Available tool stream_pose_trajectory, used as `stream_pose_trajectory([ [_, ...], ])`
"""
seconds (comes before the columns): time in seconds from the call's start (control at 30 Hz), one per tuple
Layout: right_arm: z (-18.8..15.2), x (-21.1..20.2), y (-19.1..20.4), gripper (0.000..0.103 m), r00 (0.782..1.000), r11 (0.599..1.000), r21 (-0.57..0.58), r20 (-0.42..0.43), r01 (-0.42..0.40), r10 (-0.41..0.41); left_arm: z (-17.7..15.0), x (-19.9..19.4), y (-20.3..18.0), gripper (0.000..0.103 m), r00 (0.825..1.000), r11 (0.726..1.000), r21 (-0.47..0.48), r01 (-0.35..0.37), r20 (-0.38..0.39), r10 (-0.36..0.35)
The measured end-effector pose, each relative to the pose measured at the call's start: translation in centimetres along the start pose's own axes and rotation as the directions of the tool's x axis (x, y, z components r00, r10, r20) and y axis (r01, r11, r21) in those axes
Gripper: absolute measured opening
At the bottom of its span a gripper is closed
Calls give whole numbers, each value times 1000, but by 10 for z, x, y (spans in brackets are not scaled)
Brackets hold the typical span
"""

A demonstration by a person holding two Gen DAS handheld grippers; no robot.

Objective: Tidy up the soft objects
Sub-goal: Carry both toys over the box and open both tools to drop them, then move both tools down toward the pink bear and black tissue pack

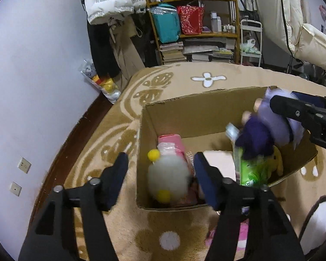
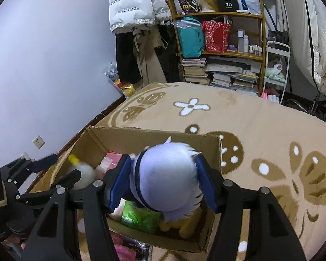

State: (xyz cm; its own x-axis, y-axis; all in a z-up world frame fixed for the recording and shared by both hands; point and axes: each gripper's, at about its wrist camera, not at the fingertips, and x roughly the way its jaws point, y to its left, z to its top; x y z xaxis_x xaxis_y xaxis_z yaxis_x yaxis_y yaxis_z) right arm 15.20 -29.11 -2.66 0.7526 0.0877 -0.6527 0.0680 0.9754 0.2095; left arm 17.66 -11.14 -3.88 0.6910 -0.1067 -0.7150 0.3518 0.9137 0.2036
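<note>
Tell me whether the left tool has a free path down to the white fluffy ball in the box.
Probably yes. The left tool is open above the white fluffy ball, which lies uncovered in the cardboard box. The right tool holds the purple-haired doll over the box's other end.

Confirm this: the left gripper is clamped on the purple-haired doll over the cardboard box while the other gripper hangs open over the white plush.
Wrong on the side. The right gripper is the one clamped on the purple-haired doll over the cardboard box, as the right wrist view shows. The left gripper hangs open over the white plush.
</note>
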Motion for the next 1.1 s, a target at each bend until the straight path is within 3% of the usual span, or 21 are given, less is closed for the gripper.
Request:
stream_pose_trajectory([
  [0.1,2,-3,0,70,1000,1000,-9,-15,-2,2,0,-2,-2,80,999,999,11,-32,-23,32],
  [0.23,5,-15,-3,87,1000,1000,2,-14,3,-3,-1,-13,-5,87,999,999,31,-41,-11,42],
  [0.33,5,-27,-5,93,1000,1000,11,-5,8,-8,-2,-24,-5,94,999,999,27,-39,9,38],
  [0.43,5,-38,-7,100,1000,999,36,-7,-6,7,-3,-38,-4,95,1000,1000,15,5,29,-6],
  [0.77,10,-78,4,103,1000,1000,12,17,-16,15,-18,-72,-7,96,998,999,-3,49,33,-49],
  [1.1,-17,-95,2,103,1000,1000,28,-12,-6,6,-36,-80,-15,97,999,998,-39,40,-7,-41],
])
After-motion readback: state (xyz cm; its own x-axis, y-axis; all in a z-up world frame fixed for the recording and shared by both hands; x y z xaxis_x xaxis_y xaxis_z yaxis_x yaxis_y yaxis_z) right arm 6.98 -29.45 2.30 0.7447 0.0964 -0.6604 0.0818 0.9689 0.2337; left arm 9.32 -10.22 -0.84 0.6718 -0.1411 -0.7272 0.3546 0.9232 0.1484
